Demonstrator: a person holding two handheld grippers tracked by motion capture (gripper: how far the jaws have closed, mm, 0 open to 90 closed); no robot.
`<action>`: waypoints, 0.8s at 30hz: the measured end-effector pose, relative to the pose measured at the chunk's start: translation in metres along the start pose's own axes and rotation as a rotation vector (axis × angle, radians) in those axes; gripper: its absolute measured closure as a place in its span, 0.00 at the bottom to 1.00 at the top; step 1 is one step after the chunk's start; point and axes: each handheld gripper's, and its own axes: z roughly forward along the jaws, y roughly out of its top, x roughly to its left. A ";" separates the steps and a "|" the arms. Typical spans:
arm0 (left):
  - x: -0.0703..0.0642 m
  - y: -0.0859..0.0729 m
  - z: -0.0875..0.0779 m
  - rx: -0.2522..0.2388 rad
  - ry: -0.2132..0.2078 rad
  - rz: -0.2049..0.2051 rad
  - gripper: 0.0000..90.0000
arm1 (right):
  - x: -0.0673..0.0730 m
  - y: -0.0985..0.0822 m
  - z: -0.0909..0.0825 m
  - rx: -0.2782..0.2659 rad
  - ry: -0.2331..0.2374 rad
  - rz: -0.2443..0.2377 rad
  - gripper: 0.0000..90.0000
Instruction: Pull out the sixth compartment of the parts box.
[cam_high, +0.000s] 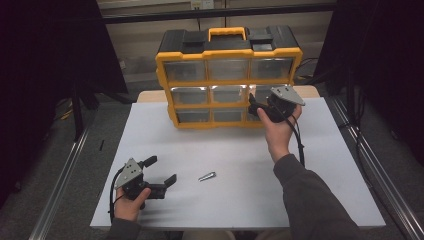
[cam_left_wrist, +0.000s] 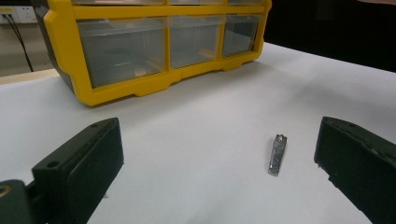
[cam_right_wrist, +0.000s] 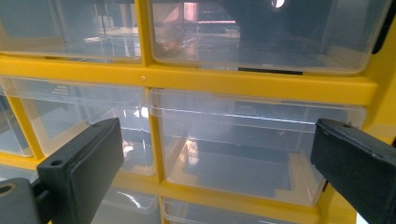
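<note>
Clear drawers (cam_right_wrist: 254, 149) of the yellow organizer (cam_high: 228, 75) look empty.

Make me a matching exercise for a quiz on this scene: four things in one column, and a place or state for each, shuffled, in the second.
Things
1. nail clipper
2. left claw
3. right claw
4. drawer cabinet

Places or states
A. stands at the far edge of the table, yellow frame, clear drawers shut
B. open, low over the table's near left part, facing the nail clipper
C. lies flat on the white top, touched by nothing
D. open, raised at the cabinet's right-hand drawers

Pairs: 1-C, 2-B, 3-D, 4-A
</note>
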 end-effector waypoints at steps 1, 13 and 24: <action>0.000 0.000 0.000 -0.004 -0.015 -0.005 0.01 | 0.000 0.000 0.001 -0.006 0.002 0.001 0.02; 0.000 0.000 0.000 0.015 0.013 0.014 0.01 | -0.002 0.004 0.006 -0.006 -0.012 0.007 0.02; 0.001 0.000 -0.001 0.020 0.012 0.021 0.01 | 0.001 0.006 0.010 -0.005 -0.024 0.009 0.02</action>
